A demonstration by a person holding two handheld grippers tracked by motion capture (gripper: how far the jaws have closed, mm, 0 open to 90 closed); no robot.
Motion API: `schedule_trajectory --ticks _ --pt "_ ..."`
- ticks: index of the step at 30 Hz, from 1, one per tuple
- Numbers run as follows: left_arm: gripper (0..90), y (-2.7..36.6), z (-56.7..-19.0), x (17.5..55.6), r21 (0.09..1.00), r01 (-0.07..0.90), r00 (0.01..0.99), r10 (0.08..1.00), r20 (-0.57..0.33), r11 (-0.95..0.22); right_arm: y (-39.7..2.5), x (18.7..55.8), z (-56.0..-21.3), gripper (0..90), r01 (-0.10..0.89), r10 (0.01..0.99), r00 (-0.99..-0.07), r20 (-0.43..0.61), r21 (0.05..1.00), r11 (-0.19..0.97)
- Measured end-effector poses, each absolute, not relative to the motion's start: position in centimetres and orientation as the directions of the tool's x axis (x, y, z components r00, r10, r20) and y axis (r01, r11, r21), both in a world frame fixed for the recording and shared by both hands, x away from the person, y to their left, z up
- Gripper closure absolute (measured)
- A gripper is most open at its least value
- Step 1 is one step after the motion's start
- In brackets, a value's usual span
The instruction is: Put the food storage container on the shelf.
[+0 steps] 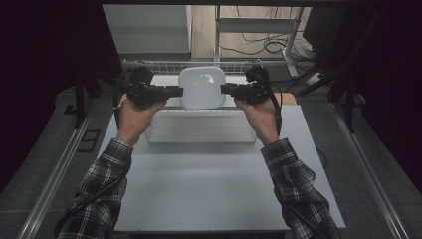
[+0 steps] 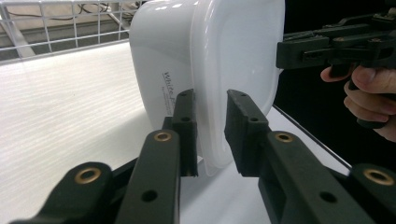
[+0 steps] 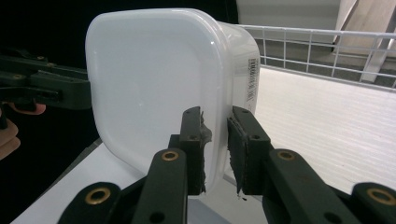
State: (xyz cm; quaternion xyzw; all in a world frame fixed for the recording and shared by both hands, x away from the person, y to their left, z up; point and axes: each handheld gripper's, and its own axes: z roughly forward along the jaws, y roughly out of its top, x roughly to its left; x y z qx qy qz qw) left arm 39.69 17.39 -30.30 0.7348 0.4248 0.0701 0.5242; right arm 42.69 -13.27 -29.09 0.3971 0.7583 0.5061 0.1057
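A white plastic container (image 1: 201,87) hangs above a white wire basket (image 1: 199,130), held by both grippers from opposite sides. My left gripper (image 1: 180,91) is shut on its left rim, and my right gripper (image 1: 223,88) is shut on its right rim. In the left gripper view the jaws (image 2: 211,95) straddle the thin rim of the container (image 2: 224,56), with printed lettering on its side. In the right gripper view the jaws (image 3: 215,114) pinch the rim of the container (image 3: 149,79), which has a barcode label on its wall.
The basket stands at the far middle of the pale table (image 1: 209,189), and its wire walls (image 2: 56,28) (image 3: 327,46) rise behind the container. Dark curtains flank the table. Cables lie on the floor beyond the far edge.
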Motion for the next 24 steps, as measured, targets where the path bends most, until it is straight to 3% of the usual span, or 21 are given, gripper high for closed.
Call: schedule_trajectory --ticks 6,24 --pt "68.7 17.3 -30.8 40.6 0.821 0.565 0.619 0.698 -0.361 -0.076 -13.2 43.3 -29.3 72.9 0.521 0.708 -0.652 0.272 0.839 0.158" --pt "67.2 17.1 -31.1 42.6 0.812 0.582 0.585 0.714 -0.383 -0.041 -12.4 45.4 -29.4 61.9 0.546 0.727 -0.625 0.284 0.825 0.147"
